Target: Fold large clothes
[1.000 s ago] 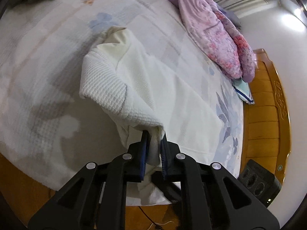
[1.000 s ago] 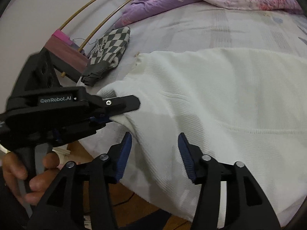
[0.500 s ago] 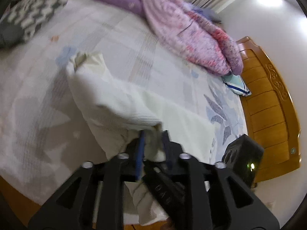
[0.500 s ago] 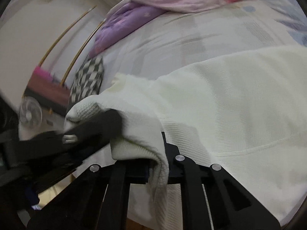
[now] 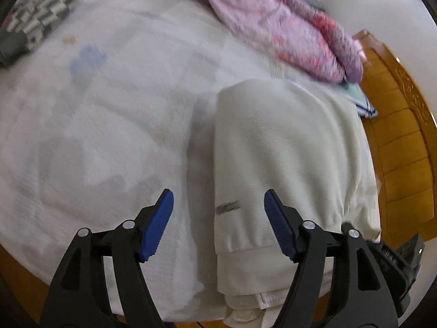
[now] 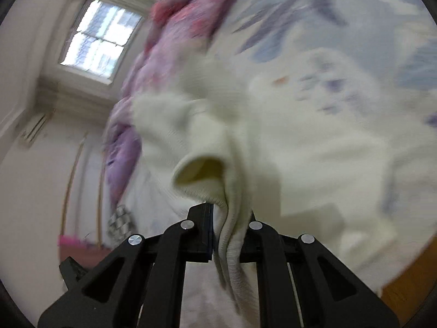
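A large cream-white knit garment (image 5: 275, 150) lies folded over on the pale patterned bed (image 5: 95, 125), toward its right side, with a ribbed hem near the bed's front edge. My left gripper (image 5: 218, 210) is open and empty, its blue pads (image 5: 158, 218) spread just above the garment's left fold edge. My right gripper (image 6: 228, 227) is shut on a bunched edge of the same garment (image 6: 207, 136), which it holds lifted, the cloth draping down between the fingers. The right wrist view is blurred by motion.
A pink and purple quilt (image 5: 286, 27) lies bunched along the far side of the bed. A grey checked cloth (image 5: 35, 19) sits at the far left. A wooden headboard (image 5: 404, 142) stands at the right. A window (image 6: 98, 35) shows in the right wrist view.
My left gripper let go of the garment and opened. My right gripper closed on the garment's edge and swung it up and across, folding the garment over to the right.
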Motion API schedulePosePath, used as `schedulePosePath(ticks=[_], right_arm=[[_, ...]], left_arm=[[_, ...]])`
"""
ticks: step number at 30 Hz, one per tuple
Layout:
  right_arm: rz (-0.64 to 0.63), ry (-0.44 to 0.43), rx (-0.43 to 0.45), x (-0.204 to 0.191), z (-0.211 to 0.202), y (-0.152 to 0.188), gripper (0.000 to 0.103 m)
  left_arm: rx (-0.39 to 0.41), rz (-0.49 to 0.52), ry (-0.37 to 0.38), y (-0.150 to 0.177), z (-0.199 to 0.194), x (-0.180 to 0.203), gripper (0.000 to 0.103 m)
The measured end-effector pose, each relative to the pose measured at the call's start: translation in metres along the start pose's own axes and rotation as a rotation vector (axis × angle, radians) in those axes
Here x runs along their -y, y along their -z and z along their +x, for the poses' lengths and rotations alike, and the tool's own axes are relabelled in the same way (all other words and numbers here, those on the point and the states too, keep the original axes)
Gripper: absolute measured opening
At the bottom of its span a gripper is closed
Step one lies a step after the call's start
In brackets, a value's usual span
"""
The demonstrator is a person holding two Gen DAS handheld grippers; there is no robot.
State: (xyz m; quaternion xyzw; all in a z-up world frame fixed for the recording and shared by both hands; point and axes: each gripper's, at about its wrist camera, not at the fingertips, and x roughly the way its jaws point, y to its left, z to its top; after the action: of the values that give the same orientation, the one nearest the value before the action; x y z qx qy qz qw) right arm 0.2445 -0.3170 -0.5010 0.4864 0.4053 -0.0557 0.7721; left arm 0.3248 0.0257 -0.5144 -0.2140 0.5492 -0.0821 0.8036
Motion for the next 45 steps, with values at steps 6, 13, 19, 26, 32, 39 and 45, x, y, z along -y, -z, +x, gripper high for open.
schedulePosePath(ticks=[6, 13, 19, 26, 32, 39, 45], right_arm=[[0.100, 0.082, -0.122, 0.067, 0.035, -0.001, 0.010], [0.006, 0.215, -0.121, 0.071, 0.019, -0.007, 0.042], [0.174, 0.201, -0.142, 0.125, 0.000, 0.002, 0.062], [0.389, 0.045, -0.148, 0.154, -0.001, 0.017, 0.069], [0.481, -0.043, -0.143, 0.161, -0.007, 0.025, 0.078], [0.621, -0.175, -0.150, 0.158, 0.018, 0.039, 0.079], [0.718, -0.279, -0.137, 0.161, 0.031, 0.038, 0.081]], left_arm=[[-0.135, 0.060, -0.013, 0.037, 0.053, 0.016, 0.078], [-0.217, 0.013, -0.017, 0.067, 0.084, 0.006, 0.090], [-0.271, -0.115, 0.050, 0.085, 0.094, -0.011, 0.095], [-0.283, -0.049, 0.058, 0.075, 0.089, 0.017, 0.040], [-0.256, -0.090, 0.204, 0.045, 0.052, 0.031, 0.026], [-0.247, -0.066, 0.248, 0.030, 0.042, 0.046, 0.026], [-0.269, -0.051, 0.215, 0.031, 0.048, 0.034, 0.026]])
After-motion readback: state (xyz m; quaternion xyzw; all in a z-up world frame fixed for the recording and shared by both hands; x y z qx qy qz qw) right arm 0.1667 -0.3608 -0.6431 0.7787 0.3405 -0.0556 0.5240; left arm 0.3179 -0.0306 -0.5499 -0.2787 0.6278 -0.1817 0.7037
